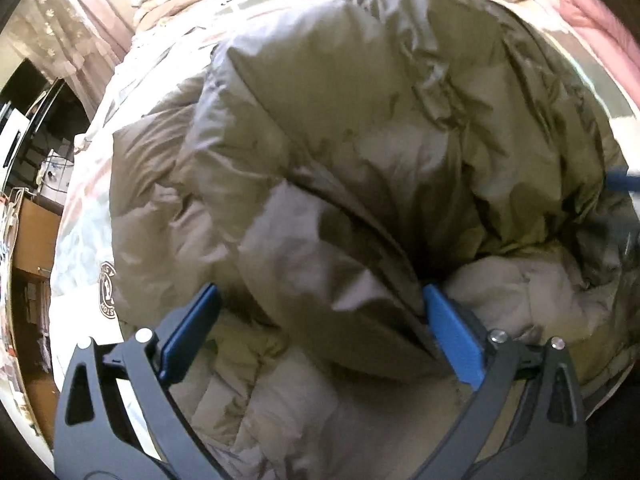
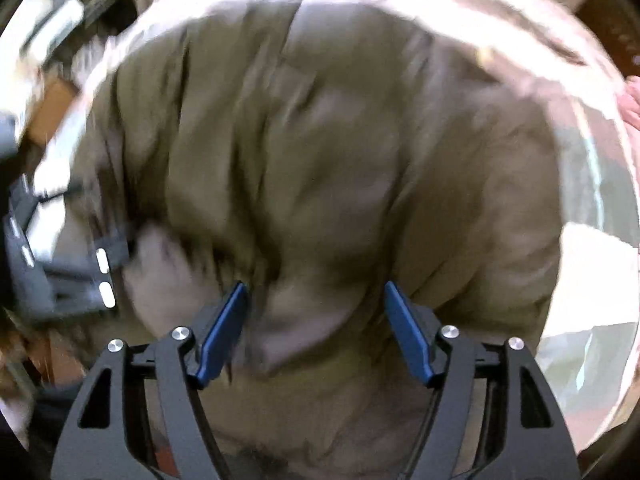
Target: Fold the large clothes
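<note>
A puffy olive-green coat (image 1: 360,128) lies bunched on a bed (image 1: 80,236), covering most of the pale bedspread. Its shiny outer cloth is creased and heaped into thick folds, with a deep dark seam running between two of them. A paler lining shows at the near edge, and a round badge (image 1: 107,289) sits on the coat's left side, by the edge of the bedspread.

The left tongs (image 1: 320,300) point steeply down over the coat, jaws spread wide. A thick fold of the coat bulges up between the blue pads (image 1: 452,336); the right pad lies against the fold at the seam, the left pad stands off it, so nothing is gripped.

The right tongs (image 2: 314,296) also point down at the coat, in a blurred view. Their jaws stand well apart with cloth lying between them; whether the pads touch it cannot be told through the blur.

A pink blanket (image 1: 592,20) lies at the bed's far right corner. Lace curtains (image 1: 60,40) hang beyond the bed at left, above a brown cabinet (image 1: 34,232).
</note>
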`<state>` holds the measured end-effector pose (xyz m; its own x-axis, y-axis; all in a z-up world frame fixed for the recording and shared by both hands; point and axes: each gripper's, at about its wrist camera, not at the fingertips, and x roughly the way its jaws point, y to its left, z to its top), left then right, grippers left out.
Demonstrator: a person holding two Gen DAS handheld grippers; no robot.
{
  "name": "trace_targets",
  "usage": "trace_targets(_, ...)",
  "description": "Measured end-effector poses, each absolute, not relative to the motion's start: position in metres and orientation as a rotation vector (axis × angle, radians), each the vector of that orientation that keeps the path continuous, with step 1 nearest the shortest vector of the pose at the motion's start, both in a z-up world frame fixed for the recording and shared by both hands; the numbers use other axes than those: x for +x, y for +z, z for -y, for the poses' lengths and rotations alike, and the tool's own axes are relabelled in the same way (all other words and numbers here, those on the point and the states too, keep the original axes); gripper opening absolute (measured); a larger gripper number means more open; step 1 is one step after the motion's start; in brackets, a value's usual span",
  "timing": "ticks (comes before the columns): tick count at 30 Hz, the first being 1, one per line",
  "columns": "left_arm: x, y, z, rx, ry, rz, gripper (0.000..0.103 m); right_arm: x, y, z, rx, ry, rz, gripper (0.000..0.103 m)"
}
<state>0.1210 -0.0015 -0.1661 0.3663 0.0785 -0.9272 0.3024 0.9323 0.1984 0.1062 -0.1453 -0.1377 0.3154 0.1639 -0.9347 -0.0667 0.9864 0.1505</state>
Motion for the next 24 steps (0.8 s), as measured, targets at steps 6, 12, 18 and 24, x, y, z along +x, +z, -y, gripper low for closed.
trace_targets(6,0.120,-0.174,0.015,0.388,-0.146,-1.216,0.101,0.152,-0.125,0.157,0.200,0.119,-1.106,0.071)
trace_targets(12,0.115,-0.178,0.012,0.376,-0.151,-1.232,0.101,0.154,-0.174,0.176,0.196,0.010,-1.246,0.070)
trace_targets(18,0.116,-0.170,0.007,0.371,-0.151,-1.216,0.101,0.144,-0.160,0.180,0.274,0.008,-1.240,0.070)
trace_targets(24,0.112,-0.154,0.011,0.370,-0.176,-1.164,0.101,0.114,-0.140,0.168,0.228,0.094,-1.287,0.070)
